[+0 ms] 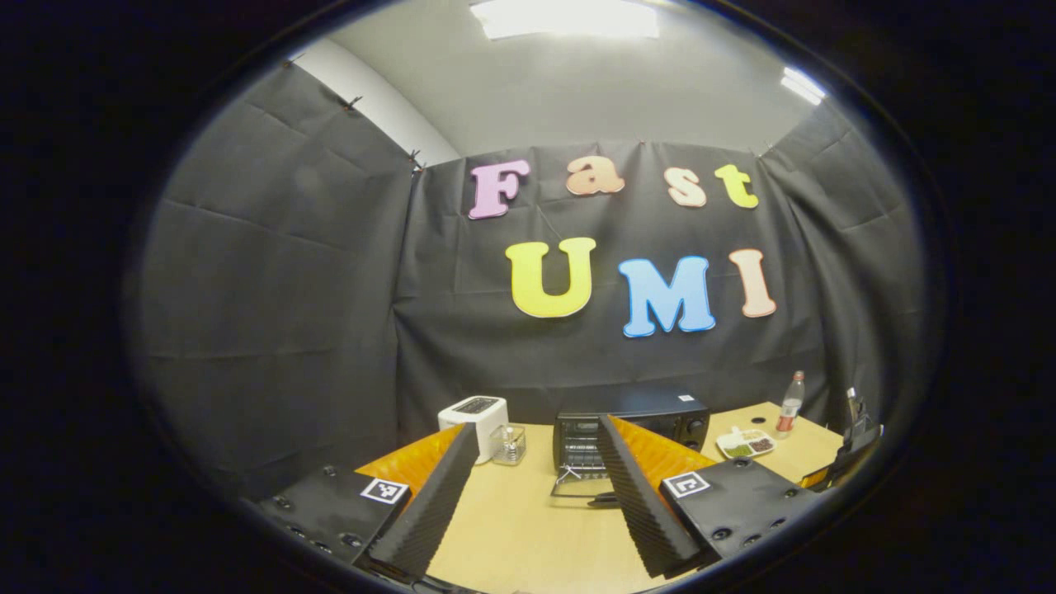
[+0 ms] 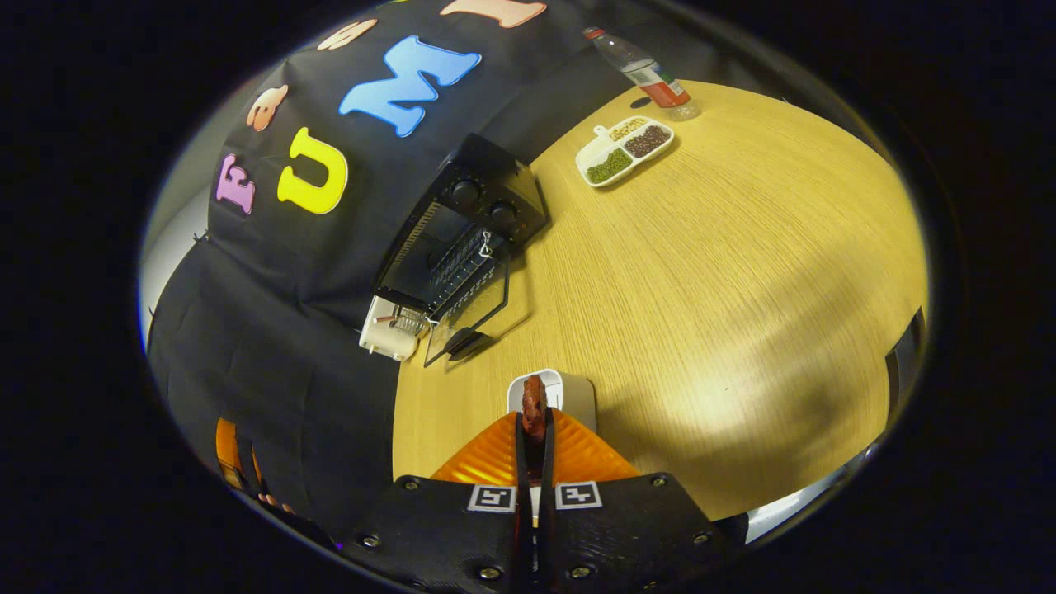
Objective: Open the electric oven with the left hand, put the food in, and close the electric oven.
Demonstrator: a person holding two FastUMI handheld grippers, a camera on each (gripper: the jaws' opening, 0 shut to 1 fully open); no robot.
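The black electric oven (image 1: 652, 417) stands at the back of the wooden table, its glass door (image 1: 577, 488) folded down open. My left gripper (image 1: 538, 425) hovers well in front of it, open with nothing between its fingers. In the right gripper view the oven (image 2: 487, 206) and its lowered door (image 2: 470, 318) lie ahead to the left. My right gripper (image 2: 534, 431) is shut on a reddish-brown piece of food (image 2: 534, 404), held just above a small white dish (image 2: 565, 394).
A white toaster (image 1: 472, 415) and a small glass holder (image 1: 509, 445) stand left of the oven. A divided tray of beans (image 1: 747, 444) and a bottle (image 1: 790, 403) sit to its right. The tabletop (image 2: 726, 272) is broad bare wood.
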